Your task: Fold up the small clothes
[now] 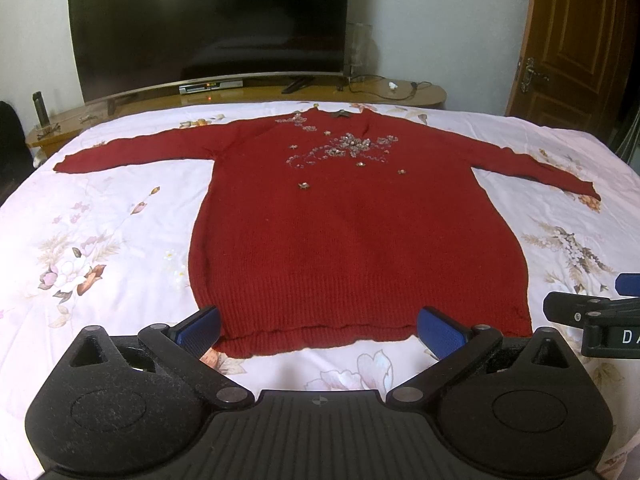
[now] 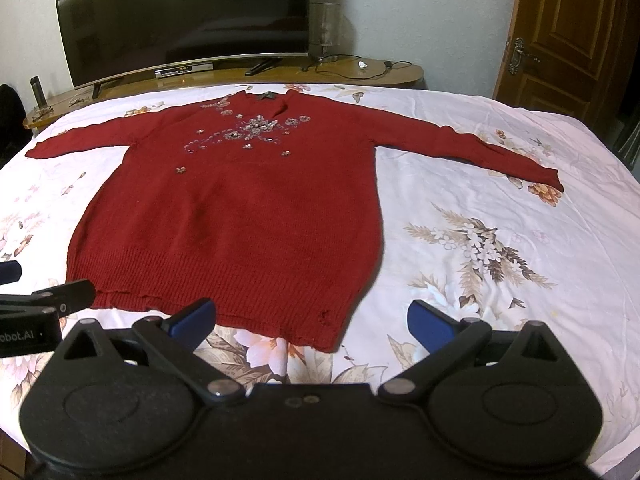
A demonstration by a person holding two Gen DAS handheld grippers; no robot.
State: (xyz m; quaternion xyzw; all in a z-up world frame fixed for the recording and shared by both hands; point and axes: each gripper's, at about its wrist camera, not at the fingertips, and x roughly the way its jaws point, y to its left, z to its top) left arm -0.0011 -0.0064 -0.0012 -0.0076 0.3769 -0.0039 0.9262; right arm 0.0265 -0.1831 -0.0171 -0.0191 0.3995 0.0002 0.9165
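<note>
two open, empty grippers, left gripper (image 1: 319, 330) and right gripper (image 2: 311, 320), hover side by side at the near hem of a red sweater (image 1: 352, 232) lying flat on the bed (image 1: 100, 220), neck pointing away, sleeves spread sideways.

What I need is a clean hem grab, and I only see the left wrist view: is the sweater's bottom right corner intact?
Observer: Not quite. The right wrist view shows a frayed spot in the hem of the sweater, close to that corner.
Operator: Is the right gripper ready there?
Observer: Its own view shows the right gripper open, with that corner in line between its fingers and nothing gripped.
</note>
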